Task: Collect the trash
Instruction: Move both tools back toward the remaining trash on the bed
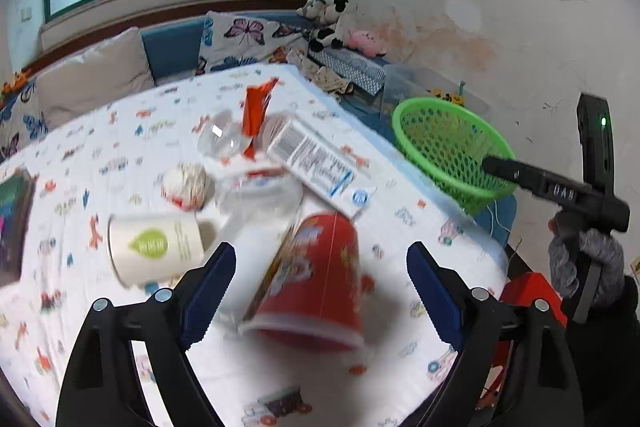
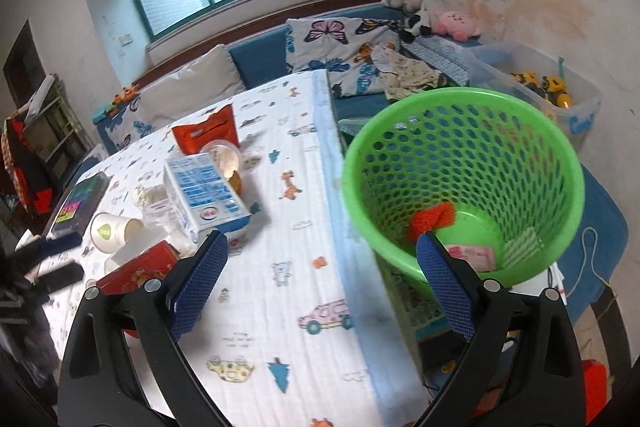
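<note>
We hold the left gripper (image 1: 320, 287) over the surface (image 1: 120, 131), its blue-padded fingers spread wide with a red paper cup (image 1: 316, 275) lying on its side between them — the pads do not touch it. Just beyond the cup sits the rest of the trash in a loose heap: a white paper cup (image 1: 156, 247) tipped over at the left, a crumpled paper ball (image 1: 188, 185), a clear plastic cup (image 1: 218, 137), a red snack wrapper (image 1: 258, 107) and a white carton (image 1: 316, 159) with a barcode resting across the pile.

Our right gripper (image 2: 322, 281) is also apart and holds nothing. It hangs at the surface's right edge, facing a green mesh basket (image 2: 460, 131) that stands tilted just off that edge. Inside the basket we see a red-orange scrap (image 2: 434, 217), a pink wrapper (image 2: 472, 255) and a striped piece (image 2: 520, 247) at the bottom. From this side the carton (image 2: 206, 191) and white paper cup (image 2: 110, 227) lie well left of the basket.
</note>
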Tool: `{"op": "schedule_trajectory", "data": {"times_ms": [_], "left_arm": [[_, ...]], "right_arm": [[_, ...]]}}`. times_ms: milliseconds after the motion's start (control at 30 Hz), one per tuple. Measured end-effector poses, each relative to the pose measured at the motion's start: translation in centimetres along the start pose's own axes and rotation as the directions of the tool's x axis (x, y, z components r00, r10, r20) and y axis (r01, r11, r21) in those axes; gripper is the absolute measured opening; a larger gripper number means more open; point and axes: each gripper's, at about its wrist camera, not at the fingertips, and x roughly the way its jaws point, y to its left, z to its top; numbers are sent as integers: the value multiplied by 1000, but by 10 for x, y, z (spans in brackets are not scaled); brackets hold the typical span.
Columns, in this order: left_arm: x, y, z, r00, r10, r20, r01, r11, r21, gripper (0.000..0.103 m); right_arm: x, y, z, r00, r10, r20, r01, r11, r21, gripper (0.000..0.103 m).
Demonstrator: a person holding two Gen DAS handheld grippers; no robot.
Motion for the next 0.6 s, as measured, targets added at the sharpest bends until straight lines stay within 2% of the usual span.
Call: {"op": "schedule_trajectory", "data": {"times_ms": [133, 233, 333, 500, 600], "left_arm": [[6, 4, -18, 1000, -10, -20, 9, 1000, -24, 86], [11, 5, -29, 1000, 16, -21, -16, 1000, -15, 87], [16, 6, -37, 999, 0, -33, -1, 1000, -26, 88], [21, 10, -44, 1000, -2, -22, 1, 999, -54, 88], [23, 8, -49, 1000, 8, -5, -9, 999, -33, 88]], "right_arm": [[6, 11, 0, 1000, 15, -11, -15, 1000, -17, 95], [10, 18, 1, 1000, 25, -18, -25, 999, -30, 95], [14, 23, 2, 999, 36, -25, -37, 999, -40, 95], [21, 29, 2, 998, 54, -38, -56, 997, -53, 95], [25, 33, 3, 997, 62, -46, -65, 996, -59, 95]]}}
